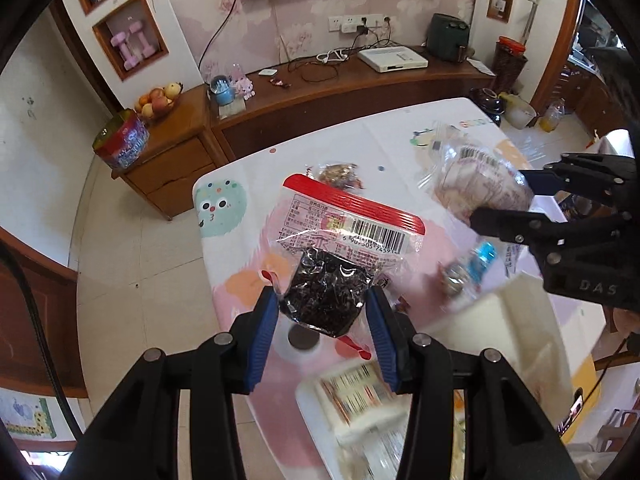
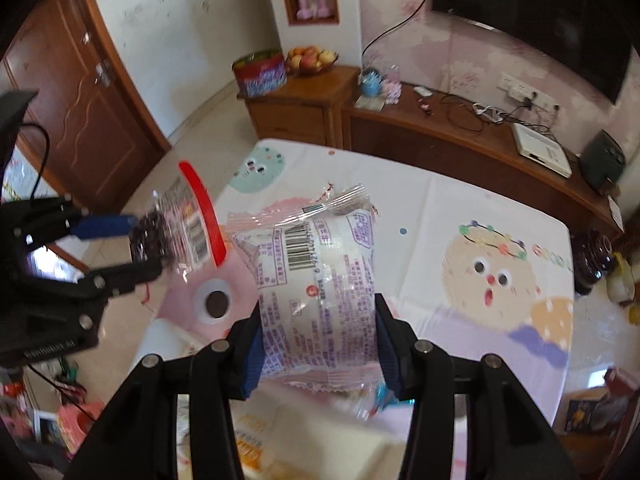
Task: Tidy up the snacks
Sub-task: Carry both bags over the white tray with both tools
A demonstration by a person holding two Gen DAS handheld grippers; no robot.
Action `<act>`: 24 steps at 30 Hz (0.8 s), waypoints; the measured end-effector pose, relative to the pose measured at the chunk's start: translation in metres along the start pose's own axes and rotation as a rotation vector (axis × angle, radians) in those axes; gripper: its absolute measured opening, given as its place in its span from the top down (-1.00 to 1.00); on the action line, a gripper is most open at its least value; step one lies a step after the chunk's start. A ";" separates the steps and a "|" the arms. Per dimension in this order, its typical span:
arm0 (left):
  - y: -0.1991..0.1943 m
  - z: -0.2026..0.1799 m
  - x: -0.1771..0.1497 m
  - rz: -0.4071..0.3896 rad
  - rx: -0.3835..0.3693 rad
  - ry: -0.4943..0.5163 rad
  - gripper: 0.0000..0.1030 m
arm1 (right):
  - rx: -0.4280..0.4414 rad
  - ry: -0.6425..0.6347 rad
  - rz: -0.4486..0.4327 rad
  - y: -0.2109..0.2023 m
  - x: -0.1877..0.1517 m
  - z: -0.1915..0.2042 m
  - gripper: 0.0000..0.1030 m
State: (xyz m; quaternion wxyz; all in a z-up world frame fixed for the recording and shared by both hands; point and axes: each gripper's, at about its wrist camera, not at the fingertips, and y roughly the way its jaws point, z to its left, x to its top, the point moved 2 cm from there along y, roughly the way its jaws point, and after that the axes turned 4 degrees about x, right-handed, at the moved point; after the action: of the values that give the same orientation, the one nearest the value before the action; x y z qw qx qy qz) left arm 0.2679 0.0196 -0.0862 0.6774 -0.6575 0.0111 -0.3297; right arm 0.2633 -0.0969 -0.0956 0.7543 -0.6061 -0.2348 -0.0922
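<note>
My left gripper (image 1: pixel 324 308) is shut on a clear bag of dark snacks with a red top band (image 1: pixel 340 240), held above the table (image 1: pixel 392 140). The same bag (image 2: pixel 180 232) shows at the left of the right wrist view, in the left gripper (image 2: pixel 140 244). My right gripper (image 2: pixel 318 340) is shut on a pale wrapped pastry with purple print and a barcode (image 2: pixel 316 272). That pastry (image 1: pixel 480 188) appears at the right of the left wrist view, in the right gripper (image 1: pixel 504 200). Both packs hang in the air.
A small clear snack packet (image 1: pixel 338 174) lies on the cartoon-printed tablecloth. Blurred white trays (image 1: pixel 360 404) with packets sit below the grippers. A wooden TV cabinet (image 1: pixel 360 84) with cables, a white box and a fruit bowl (image 1: pixel 158 102) runs behind the table.
</note>
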 end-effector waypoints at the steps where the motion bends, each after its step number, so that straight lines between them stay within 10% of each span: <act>1: -0.010 -0.003 -0.007 -0.006 -0.005 0.001 0.15 | -0.004 0.012 -0.012 -0.010 -0.005 0.003 0.08; 16: -0.091 -0.033 -0.086 -0.121 0.008 -0.073 0.15 | -0.066 0.259 -0.092 -0.102 -0.111 0.047 0.07; 24: -0.077 -0.048 -0.122 -0.054 0.022 -0.083 0.15 | -0.107 0.299 -0.071 -0.097 -0.153 0.070 0.07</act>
State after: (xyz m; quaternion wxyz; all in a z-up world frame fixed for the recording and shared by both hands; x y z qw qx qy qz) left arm 0.1178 0.0401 -0.0740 0.6753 -0.6632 -0.0383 -0.3203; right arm 0.0719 -0.0761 -0.0712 0.7436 -0.6163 -0.1358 -0.2207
